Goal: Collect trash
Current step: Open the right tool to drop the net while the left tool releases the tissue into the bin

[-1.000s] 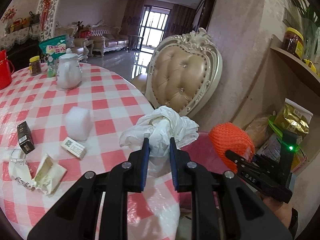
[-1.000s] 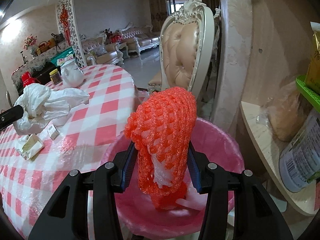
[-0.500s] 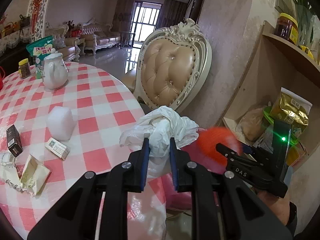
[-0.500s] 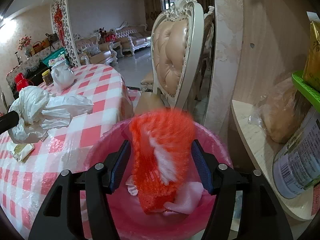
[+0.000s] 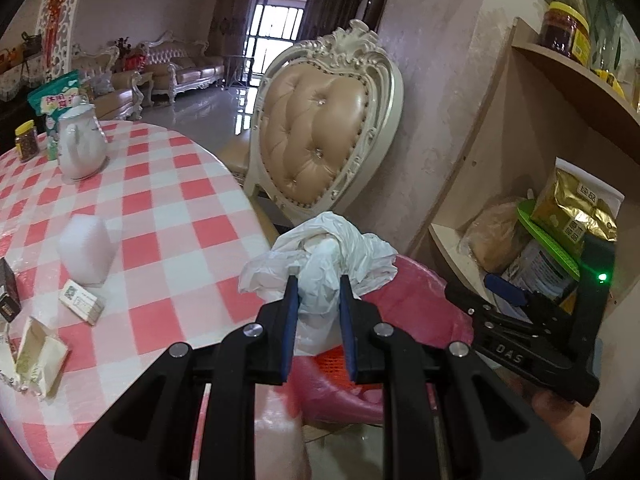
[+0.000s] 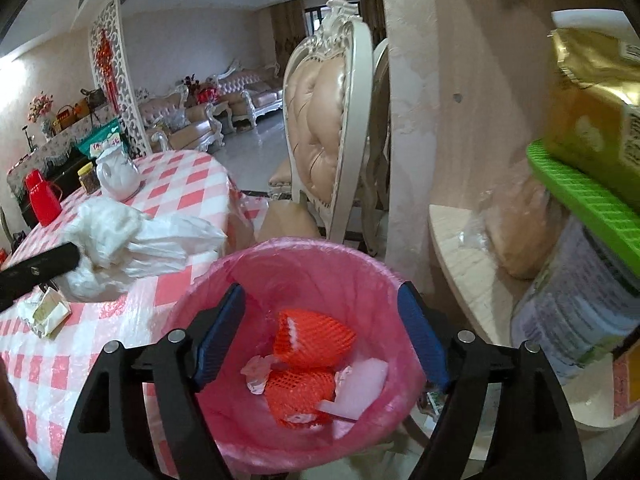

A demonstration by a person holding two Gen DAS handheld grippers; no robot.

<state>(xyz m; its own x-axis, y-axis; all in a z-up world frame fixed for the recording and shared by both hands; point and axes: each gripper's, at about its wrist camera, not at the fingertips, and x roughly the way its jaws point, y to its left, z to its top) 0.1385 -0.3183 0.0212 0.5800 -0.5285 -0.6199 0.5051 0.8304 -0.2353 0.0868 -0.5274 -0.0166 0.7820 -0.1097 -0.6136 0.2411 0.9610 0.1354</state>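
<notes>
My left gripper (image 5: 318,286) is shut on a crumpled white plastic bag (image 5: 324,256) and holds it at the table's edge, just above the near rim of the pink-lined trash bin (image 5: 416,300). The bag also shows in the right wrist view (image 6: 132,240). My right gripper (image 6: 320,300) is open and empty above the bin (image 6: 380,276). Two orange foam nets (image 6: 312,336) and pale scraps lie in the bin. A white foam block (image 5: 86,246), a small card box (image 5: 82,306) and a torn carton (image 5: 38,356) lie on the checked table (image 5: 172,216).
A padded chair (image 5: 320,136) stands behind the bin. A wooden shelf (image 5: 452,248) with bags and a can stands close on the right. A white jug (image 5: 80,148), a jar and a green packet stand at the table's far side; a red flask (image 6: 40,196) too.
My right gripper opened and the orange net fell into the bin. My left gripper carried the white bag to the right, toward the bin.
</notes>
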